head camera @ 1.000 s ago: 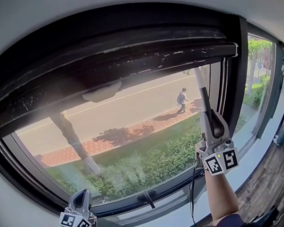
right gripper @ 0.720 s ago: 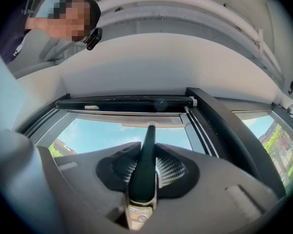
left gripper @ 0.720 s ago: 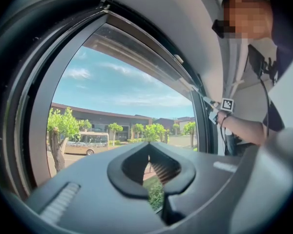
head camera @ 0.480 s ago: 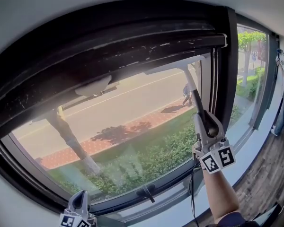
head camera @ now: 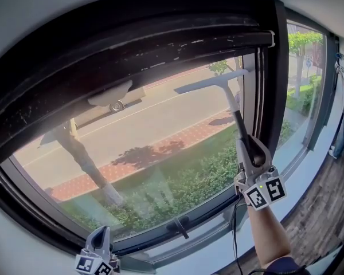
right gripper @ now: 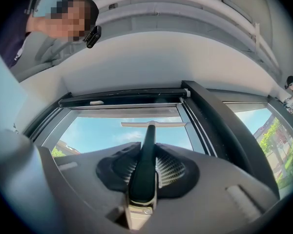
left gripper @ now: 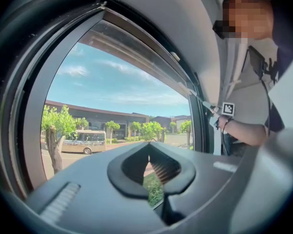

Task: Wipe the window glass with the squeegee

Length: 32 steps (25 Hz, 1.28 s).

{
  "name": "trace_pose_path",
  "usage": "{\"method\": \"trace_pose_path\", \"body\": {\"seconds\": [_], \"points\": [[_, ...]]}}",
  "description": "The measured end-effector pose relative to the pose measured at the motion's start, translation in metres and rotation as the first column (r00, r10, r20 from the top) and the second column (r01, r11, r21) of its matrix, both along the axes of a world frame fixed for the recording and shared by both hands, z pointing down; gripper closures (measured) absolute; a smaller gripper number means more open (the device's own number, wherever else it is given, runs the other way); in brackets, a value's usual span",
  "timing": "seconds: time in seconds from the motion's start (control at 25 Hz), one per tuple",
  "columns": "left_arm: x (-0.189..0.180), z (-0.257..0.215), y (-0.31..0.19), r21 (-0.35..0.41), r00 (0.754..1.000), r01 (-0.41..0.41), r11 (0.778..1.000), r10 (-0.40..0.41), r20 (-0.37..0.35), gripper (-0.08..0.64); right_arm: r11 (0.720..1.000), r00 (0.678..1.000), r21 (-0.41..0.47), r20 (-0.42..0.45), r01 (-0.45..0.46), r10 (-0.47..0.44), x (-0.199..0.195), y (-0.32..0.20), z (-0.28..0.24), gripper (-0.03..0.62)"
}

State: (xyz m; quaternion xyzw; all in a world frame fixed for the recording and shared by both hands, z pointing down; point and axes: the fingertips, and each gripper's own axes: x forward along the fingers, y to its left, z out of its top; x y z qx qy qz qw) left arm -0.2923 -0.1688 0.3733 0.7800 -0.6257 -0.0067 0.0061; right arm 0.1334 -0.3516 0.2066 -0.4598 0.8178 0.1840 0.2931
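Two tongs are in view, but only one is working. Your right tongs are clamped on the dark handle of the squeegee, and the view along them shows that handle filling the gap between the ribbed pads, gripped near its butt end. Holding it that far back looks deliberate, since it lends you the reach to put the blade high on the window glass. The pale blade sits at about 1 o'clock on the pane, just under the top frame and close to the upright at 3 o'clock. The blade is tilted, with its left end lower than its right, and I cannot tell whether its edge is pressed to the glass or just off it. Your right forearm rises from 5 o'clock and the wrist follows the line of the handle, with the marker cube facing back toward you. That line should let you draw the blade straight down. Your left tongs hang low at 7 o'clock by the sill, well apart from the squeegee. Their tips are brought together on nothing, and only a sliver of hedge shows between the pads. Parked there, they leave the pane free. The stroke looks near its top, so most of the glass is yet to be covered. Mind the latch at 6 o'clock on the lower frame.
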Motion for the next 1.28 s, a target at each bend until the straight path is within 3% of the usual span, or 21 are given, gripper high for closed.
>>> {"method": "trace_pose_path", "body": {"seconds": [0.52, 1.28], "points": [[0.014, 0.003, -0.001, -0.003, 0.999, -0.041, 0.999, 0.041, -0.009, 0.555, 0.995, 1.0, -0.102, -0.014, -0.002, 0.0, 0.001, 0.006, 0.048, 0.492], [0.036, 0.011, -0.005, -0.016, 0.995, -0.095, 0.995, 0.095, -0.003, 0.555, 0.957, 0.996, -0.29, -0.093, -0.021, -0.006, 0.009, 0.008, 0.144, 0.492]]}}
